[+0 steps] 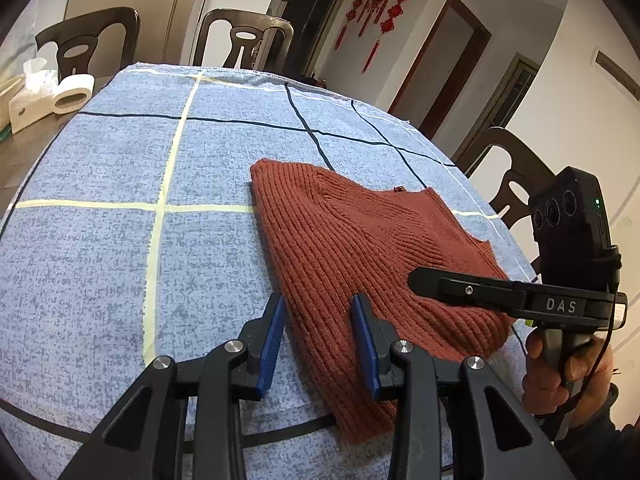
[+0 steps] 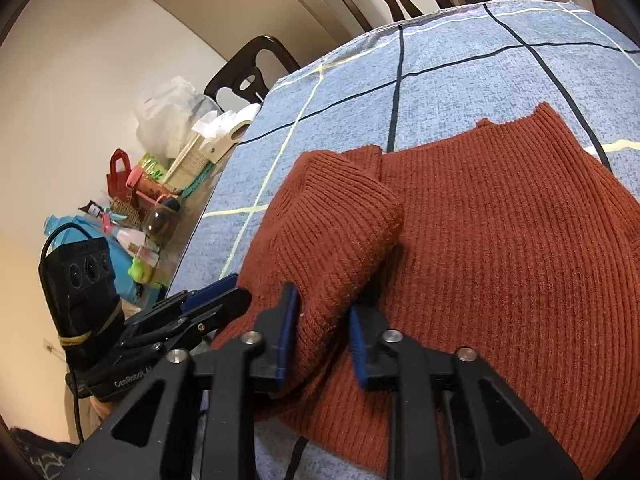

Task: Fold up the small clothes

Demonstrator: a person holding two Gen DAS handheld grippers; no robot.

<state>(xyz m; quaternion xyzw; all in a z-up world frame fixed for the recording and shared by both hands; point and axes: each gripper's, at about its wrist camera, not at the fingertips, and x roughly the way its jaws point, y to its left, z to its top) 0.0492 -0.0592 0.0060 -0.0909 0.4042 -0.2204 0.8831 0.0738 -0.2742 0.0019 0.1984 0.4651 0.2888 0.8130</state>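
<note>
A rust-red ribbed knit sweater (image 1: 360,232) lies partly folded on a blue checked cloth (image 1: 120,160). My left gripper (image 1: 318,302) stands over the sweater's near left edge. Its blue pads (image 1: 272,344) are apart, with the edge lying between them and not pinched. In the right wrist view the left gripper (image 2: 228,292) shows at the sweater's left border. My right gripper (image 2: 324,304) is shut on a doubled-over fold of the sweater (image 2: 340,224), and the knit bunches between its pads. From the left wrist view the right gripper (image 1: 416,280) reaches over the sweater's right side, held by a hand (image 1: 560,368).
Dark chairs (image 1: 244,40) (image 1: 508,168) ring the table. A tissue box (image 1: 32,104) and a paper roll (image 1: 74,94) sit beyond the cloth's far left corner. Bottles, bags and toys (image 2: 152,184) crowd the bare tabletop left of the cloth.
</note>
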